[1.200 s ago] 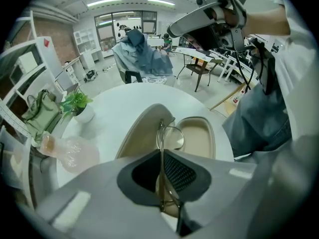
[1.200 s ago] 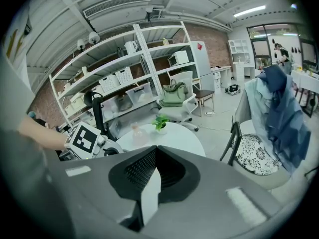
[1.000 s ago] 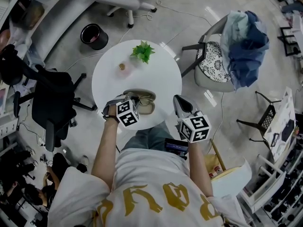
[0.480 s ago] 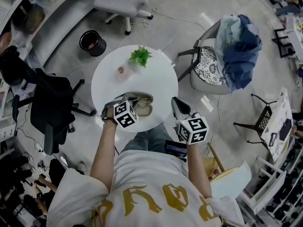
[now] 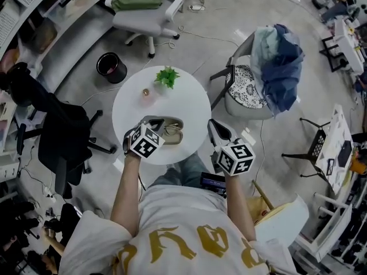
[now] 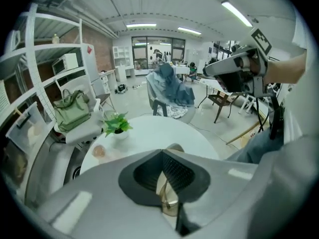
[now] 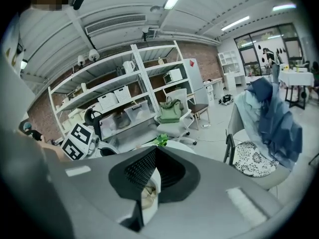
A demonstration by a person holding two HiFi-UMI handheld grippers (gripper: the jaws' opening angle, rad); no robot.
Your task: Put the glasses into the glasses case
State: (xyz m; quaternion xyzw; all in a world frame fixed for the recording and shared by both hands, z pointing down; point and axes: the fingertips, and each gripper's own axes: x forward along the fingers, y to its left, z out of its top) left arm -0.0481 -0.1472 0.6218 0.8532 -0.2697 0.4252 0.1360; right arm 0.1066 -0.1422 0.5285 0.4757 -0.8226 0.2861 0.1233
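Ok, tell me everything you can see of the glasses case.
The glasses case is an oval shell, dark grey outside with a pale beige lining, lying open on the near part of the round white table. The glasses seem to lie inside. The left gripper is at its left end; contact is unclear.

On the round white desk [image 5: 195, 99], the small green potted plant [image 5: 167, 76] stands at the far edge. The little pink cup [image 5: 146, 92] is just left of it and nearer. The open beige glasses case [image 5: 172, 122] lies at the near edge, with the gold-rimmed glasses [image 6: 168, 199] inside.
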